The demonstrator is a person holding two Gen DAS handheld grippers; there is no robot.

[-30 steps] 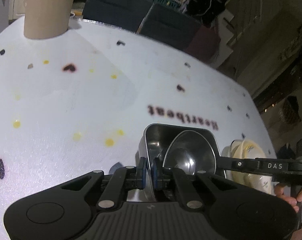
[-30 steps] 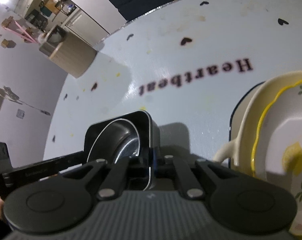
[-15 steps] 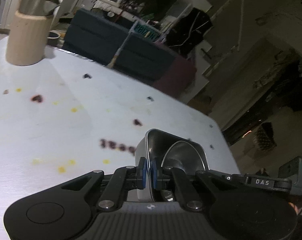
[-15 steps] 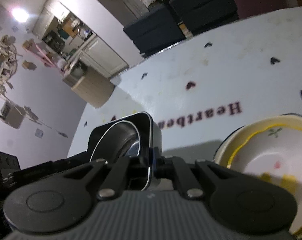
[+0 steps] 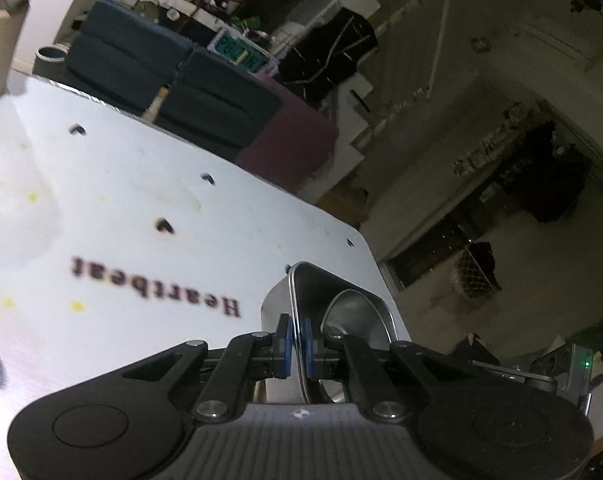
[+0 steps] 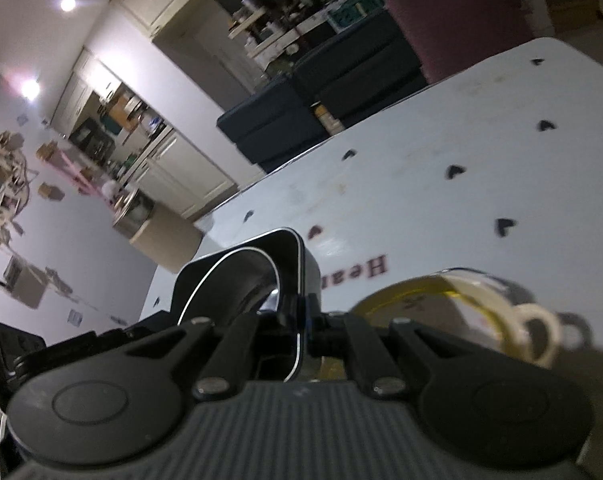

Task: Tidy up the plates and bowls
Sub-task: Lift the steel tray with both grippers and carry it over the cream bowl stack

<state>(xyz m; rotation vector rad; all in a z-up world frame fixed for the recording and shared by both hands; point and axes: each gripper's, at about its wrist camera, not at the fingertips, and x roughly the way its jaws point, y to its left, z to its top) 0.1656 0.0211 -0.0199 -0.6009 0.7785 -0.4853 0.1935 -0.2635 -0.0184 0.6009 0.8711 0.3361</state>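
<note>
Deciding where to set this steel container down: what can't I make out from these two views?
- Steel container: base hidden by left gripper body, left wrist view.
- Round bowl inside: bottom hidden by container wall and right gripper.
- Yellow-rimmed dish: blurred, near part hidden by gripper, right wrist view.

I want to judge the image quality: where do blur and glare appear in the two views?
Left wrist view: the white tablecloth and its "Heartbeat" print are motion-blurred; the square steel container stays sharp. Right wrist view: the yellow-rimmed ceramic bowl is smeared, and two ceiling lights flare.
</note>
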